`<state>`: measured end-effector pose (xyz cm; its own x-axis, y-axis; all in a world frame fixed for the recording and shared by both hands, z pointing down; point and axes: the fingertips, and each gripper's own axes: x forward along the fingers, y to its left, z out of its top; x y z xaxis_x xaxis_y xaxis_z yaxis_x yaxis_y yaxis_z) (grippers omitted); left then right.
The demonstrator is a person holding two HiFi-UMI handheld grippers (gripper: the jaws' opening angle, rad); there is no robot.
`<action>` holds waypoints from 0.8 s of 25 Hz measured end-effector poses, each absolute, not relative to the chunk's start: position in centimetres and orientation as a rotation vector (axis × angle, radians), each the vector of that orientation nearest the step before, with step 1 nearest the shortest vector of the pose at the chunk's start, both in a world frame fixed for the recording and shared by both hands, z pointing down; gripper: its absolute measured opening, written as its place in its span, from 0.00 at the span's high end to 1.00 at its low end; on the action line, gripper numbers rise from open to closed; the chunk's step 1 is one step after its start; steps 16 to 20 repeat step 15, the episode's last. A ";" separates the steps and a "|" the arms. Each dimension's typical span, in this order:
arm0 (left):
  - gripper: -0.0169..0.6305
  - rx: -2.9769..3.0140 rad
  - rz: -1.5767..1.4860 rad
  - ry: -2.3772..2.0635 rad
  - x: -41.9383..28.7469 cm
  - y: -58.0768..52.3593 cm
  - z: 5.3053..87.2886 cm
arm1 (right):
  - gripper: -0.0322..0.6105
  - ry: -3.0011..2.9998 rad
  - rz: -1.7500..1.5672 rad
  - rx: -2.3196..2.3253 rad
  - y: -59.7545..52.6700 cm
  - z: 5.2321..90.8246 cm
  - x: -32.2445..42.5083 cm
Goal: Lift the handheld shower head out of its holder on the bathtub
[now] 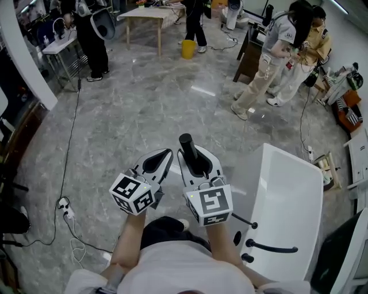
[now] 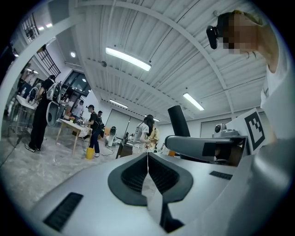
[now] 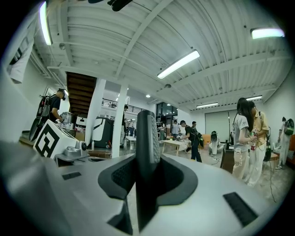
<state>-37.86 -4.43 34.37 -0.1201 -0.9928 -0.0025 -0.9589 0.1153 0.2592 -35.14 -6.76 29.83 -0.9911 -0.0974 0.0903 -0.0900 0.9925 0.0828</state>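
Grey marble floor (image 1: 144,109) carries white bathtub (image 1: 287,195), yellow bucket (image 1: 188,49), wooden table (image 1: 145,16), power strip (image 1: 66,212).

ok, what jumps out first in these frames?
The right gripper, centre of the head view, is clamped on a black shower wand, while the left gripper beside it is shut and empty. A white bathtub with black fittings sits at lower right; people stand across the grey floor behind.
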 end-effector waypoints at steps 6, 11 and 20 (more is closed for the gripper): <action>0.96 1.973 -0.297 -2.205 -37.7 -5.0 34.0 | 0.76 -3.047 -0.113 0.158 -7.3 29.4 -34.9; 0.96 1.994 -0.307 -2.200 -37.2 -6.1 33.8 | 0.76 -3.056 -0.125 0.166 -8.0 29.1 -34.3; 0.96 2.001 -0.309 -2.189 -36.5 -6.7 33.6 | 0.76 -3.053 -0.102 0.155 -8.3 29.1 -33.8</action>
